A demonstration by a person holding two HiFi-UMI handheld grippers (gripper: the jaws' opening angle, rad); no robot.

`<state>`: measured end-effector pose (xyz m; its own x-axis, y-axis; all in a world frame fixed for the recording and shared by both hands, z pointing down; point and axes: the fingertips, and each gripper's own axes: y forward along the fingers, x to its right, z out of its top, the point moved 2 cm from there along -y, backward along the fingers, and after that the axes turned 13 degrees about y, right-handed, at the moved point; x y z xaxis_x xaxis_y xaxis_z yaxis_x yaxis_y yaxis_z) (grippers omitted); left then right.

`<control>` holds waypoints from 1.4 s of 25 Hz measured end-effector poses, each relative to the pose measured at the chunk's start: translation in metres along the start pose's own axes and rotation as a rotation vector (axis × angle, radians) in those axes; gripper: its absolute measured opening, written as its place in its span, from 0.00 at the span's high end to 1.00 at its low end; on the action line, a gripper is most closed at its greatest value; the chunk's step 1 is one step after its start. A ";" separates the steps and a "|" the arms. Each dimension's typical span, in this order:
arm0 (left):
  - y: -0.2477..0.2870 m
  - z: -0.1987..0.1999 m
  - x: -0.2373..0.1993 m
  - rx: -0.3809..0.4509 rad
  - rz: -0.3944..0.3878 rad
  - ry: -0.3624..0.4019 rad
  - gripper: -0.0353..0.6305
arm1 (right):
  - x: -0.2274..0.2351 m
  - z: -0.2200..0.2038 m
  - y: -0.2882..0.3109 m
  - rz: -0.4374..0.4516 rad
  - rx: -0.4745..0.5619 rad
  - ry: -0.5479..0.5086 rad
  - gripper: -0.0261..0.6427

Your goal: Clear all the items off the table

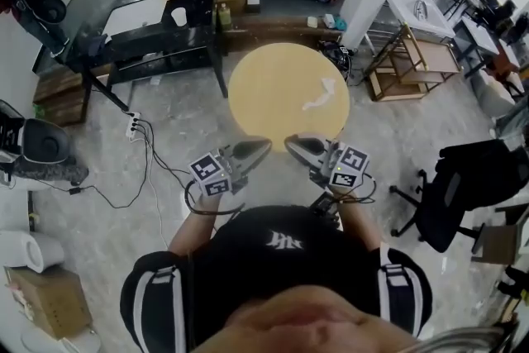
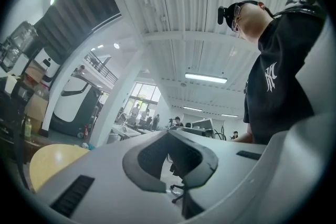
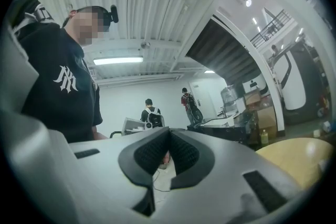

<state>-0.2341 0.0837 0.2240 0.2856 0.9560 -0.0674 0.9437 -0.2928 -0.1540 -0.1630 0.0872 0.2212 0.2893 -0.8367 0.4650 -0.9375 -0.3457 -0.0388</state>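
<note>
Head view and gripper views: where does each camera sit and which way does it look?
Head view: on the person's head, looking down at the yellow table; shoulders, left gripper and right gripper show.
Left gripper view: on the left gripper, looking along its shut jaws across the room; black shirt at right.
Right gripper view: likewise on the right gripper; shirt at left.
Shared: table edge in all.

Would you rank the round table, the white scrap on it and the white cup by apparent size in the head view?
1. round table
2. white scrap
3. white cup; farther off, so unsure
</note>
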 end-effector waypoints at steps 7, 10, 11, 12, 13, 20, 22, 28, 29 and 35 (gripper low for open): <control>-0.016 -0.026 -0.020 -0.010 0.039 -0.069 0.93 | 0.024 -0.004 -0.013 -0.180 -0.034 -0.131 0.96; -0.007 -0.041 -0.028 -0.040 0.032 -0.088 0.93 | 0.057 -0.006 -0.031 -0.259 -0.025 -0.113 0.81; -0.002 -0.048 -0.032 -0.053 0.026 -0.091 0.93 | 0.072 -0.006 -0.035 -0.284 -0.015 -0.101 0.81; 0.003 -0.056 -0.038 -0.066 0.020 -0.096 0.93 | 0.089 -0.006 -0.039 -0.305 -0.005 -0.089 0.79; 0.009 -0.063 -0.043 -0.079 0.015 -0.102 0.93 | 0.105 -0.006 -0.044 -0.323 0.002 -0.077 0.70; 0.083 -0.102 -0.106 -0.205 0.016 -0.135 0.93 | 0.231 -0.016 -0.079 -0.403 -0.067 0.011 0.38; 0.107 -0.117 -0.128 -0.246 0.029 -0.129 0.93 | 0.273 -0.023 -0.088 -0.420 -0.082 0.032 0.30; 0.164 -0.172 -0.181 -0.306 0.043 -0.183 0.93 | 0.398 -0.057 -0.110 -0.497 -0.180 0.023 0.08; 0.171 -0.180 -0.186 -0.317 0.039 -0.196 0.93 | 0.413 -0.065 -0.113 -0.505 -0.203 0.012 0.07; 0.197 -0.209 -0.199 -0.322 -0.040 -0.249 0.93 | 0.471 -0.122 -0.127 -0.550 -0.388 -0.082 0.04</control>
<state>-0.0699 -0.1603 0.4128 0.2355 0.9209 -0.3106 0.9686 -0.1963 0.1523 0.0694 -0.2115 0.5529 0.7434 -0.6174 0.2575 -0.6469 -0.5657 0.5114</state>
